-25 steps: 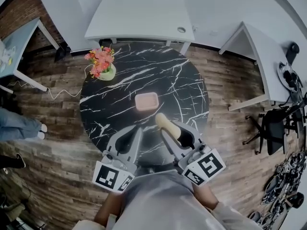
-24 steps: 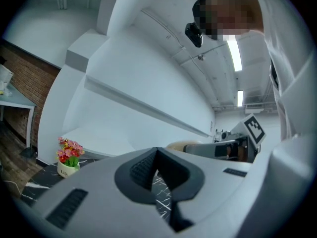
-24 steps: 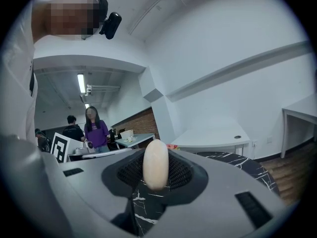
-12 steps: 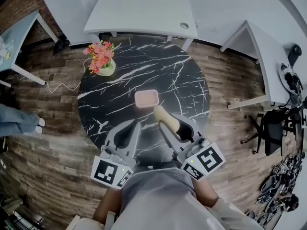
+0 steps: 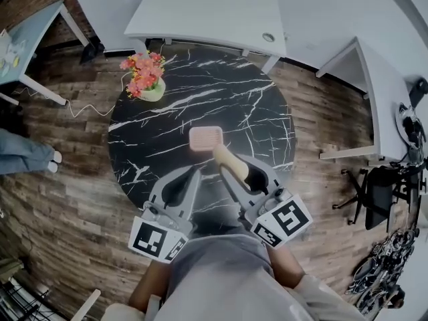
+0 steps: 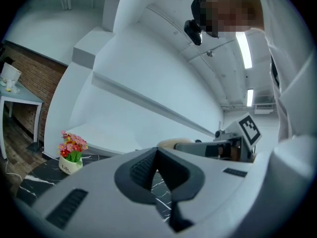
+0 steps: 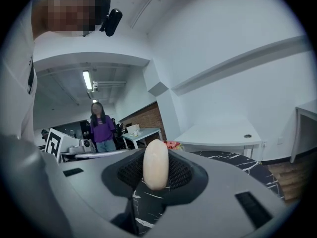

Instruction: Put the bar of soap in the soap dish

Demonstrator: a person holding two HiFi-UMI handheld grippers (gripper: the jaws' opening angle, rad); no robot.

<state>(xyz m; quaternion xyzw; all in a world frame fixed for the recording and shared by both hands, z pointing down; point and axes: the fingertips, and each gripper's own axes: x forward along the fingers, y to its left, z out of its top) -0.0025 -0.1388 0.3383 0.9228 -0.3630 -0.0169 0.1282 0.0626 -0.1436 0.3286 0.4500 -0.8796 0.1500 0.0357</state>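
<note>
Right hand-held gripper [image 7: 155, 176], clamped on cream bar of soap [image 7: 155, 163], carry step, just short of pink soap dish [image 5: 206, 139] on marble worktop [image 5: 167, 116]; next likely needs lowering over dish, then release; left hand-held gripper [image 6: 157, 155] closed, empty.

The room's evenly bright under ceiling strip lights [image 6: 246, 48], so shadows stay soft. Heavy fisheye bending in all three views, with dark corners in both gripper views. The close-up jaws look a bit soft, while the black marble table [image 5: 167, 119] looks sharp from the head view.
</note>
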